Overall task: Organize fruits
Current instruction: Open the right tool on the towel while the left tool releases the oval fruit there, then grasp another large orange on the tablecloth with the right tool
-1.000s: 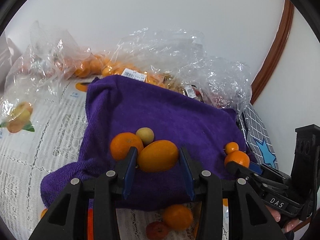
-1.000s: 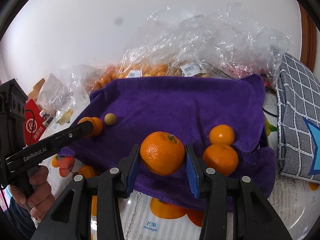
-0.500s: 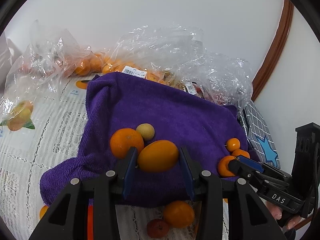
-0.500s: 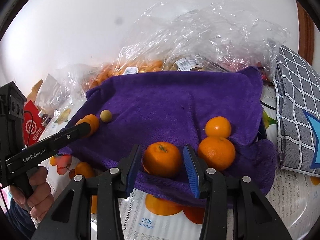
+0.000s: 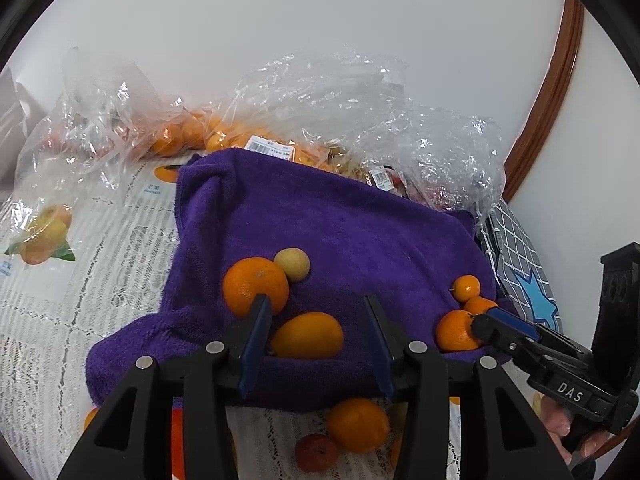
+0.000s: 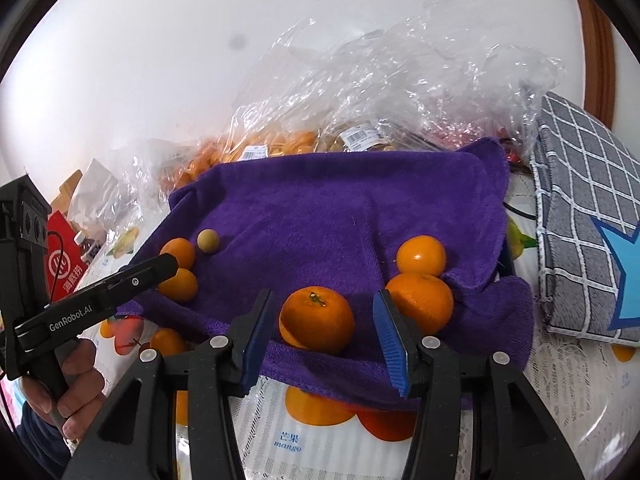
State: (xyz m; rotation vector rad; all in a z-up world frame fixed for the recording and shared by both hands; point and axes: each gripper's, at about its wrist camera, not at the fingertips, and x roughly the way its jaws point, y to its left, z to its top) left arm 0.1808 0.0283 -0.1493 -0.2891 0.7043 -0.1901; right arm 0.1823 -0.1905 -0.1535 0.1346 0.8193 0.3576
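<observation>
"GenRobot.AI" is showing on the left gripper [image 5: 316,344], "DAS" on the right gripper [image 6: 320,326]; both are sitting wide open, gripping nothing, a smooth oval mango [image 5: 307,335] and a stemmed orange [image 6: 317,320] lying loose between their fingers on the purple towel [image 6: 340,208].

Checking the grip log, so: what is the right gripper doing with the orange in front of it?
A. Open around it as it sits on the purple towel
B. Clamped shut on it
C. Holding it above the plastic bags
A: the right gripper is open, gaps showing on both sides of the orange, which rests on the purple towel.
</observation>
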